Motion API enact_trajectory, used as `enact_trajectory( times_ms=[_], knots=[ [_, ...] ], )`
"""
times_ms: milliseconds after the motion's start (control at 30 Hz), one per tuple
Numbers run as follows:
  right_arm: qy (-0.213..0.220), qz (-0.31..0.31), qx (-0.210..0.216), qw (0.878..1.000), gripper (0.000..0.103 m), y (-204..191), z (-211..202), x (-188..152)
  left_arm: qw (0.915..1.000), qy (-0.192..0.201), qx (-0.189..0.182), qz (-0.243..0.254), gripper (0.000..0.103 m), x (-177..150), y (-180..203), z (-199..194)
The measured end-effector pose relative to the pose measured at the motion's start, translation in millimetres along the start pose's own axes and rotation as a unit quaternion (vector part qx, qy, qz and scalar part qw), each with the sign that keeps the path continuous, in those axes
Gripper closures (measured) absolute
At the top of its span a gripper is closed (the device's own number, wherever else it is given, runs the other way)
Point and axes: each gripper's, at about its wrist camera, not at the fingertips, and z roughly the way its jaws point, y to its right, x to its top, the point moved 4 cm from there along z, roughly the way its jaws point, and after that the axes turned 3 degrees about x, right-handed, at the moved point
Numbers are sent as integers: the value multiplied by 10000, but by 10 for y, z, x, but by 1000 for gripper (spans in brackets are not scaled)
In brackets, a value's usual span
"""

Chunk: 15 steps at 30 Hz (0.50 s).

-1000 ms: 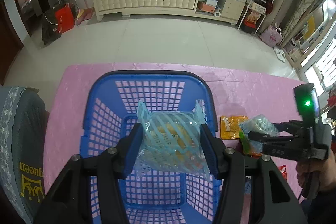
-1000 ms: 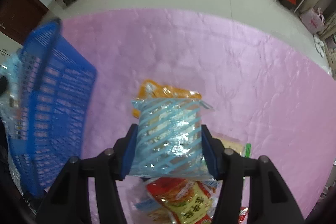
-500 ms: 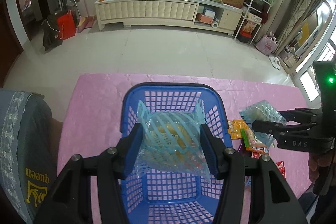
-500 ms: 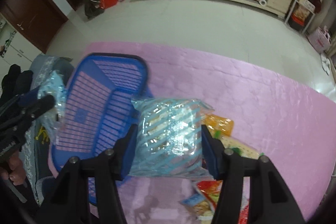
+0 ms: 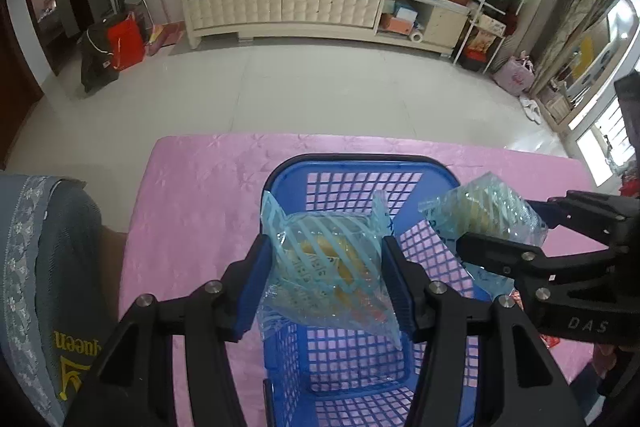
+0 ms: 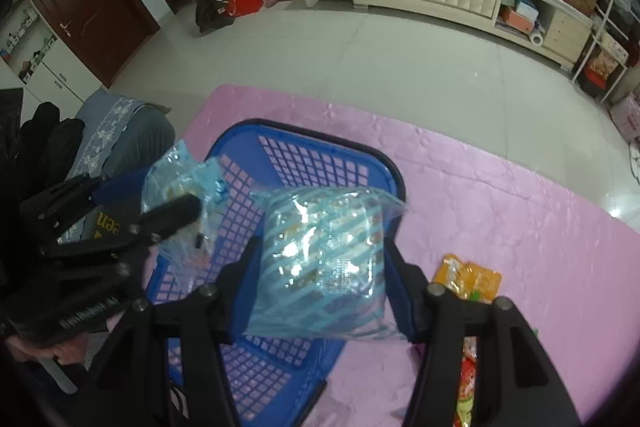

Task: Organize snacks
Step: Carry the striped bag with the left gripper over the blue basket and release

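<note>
A blue plastic basket (image 5: 344,171) stands on the pink tablecloth (image 5: 200,195); it also shows in the right wrist view (image 6: 316,163). My left gripper (image 5: 326,279) is shut on a blue-striped clear snack bag (image 5: 328,259) and holds it above the basket's inside. My right gripper (image 6: 320,267) is shut on a second blue-striped snack bag (image 6: 324,247) over the basket's right rim. In the left wrist view that bag (image 5: 488,211) and the right gripper (image 5: 516,231) come in from the right.
An orange snack packet (image 6: 472,279) and a red one (image 6: 468,367) lie on the cloth right of the basket. A grey cushioned chair (image 5: 44,267) stands at the table's left edge. Tiled floor and a white cabinet (image 5: 300,7) lie beyond.
My right gripper has carried its snack bag left from the loose packets to above the basket's right rim. My left gripper has lifted and drawn back slightly, still holding its bag over the basket.
</note>
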Motion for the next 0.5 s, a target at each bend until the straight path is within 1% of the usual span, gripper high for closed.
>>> enact_trajectory(
  times_ms=[133,167,233,367,500],
  knots=[
    [-62,-55,-69,9999,41,-34,107,45,9999,-102,-90,-40,50,24,-54,124],
    [-86,-61,-67,9999,41,-34,136,47,9997,-119,-208,-95,50,45,-68,145],
    [-118,-66,-81,9999,41,-33,188,52,9994,-147,-297,-131,50,74,-75,167],
    [-97,-57,-141,9998,41,-23,223,75,9996,-138,-225,-32,49,152,-55,203],
    [-2,-38,-189,9998,41,10,215,129,9994,-150,-273,-162,43,190,-65,249]
  ],
)
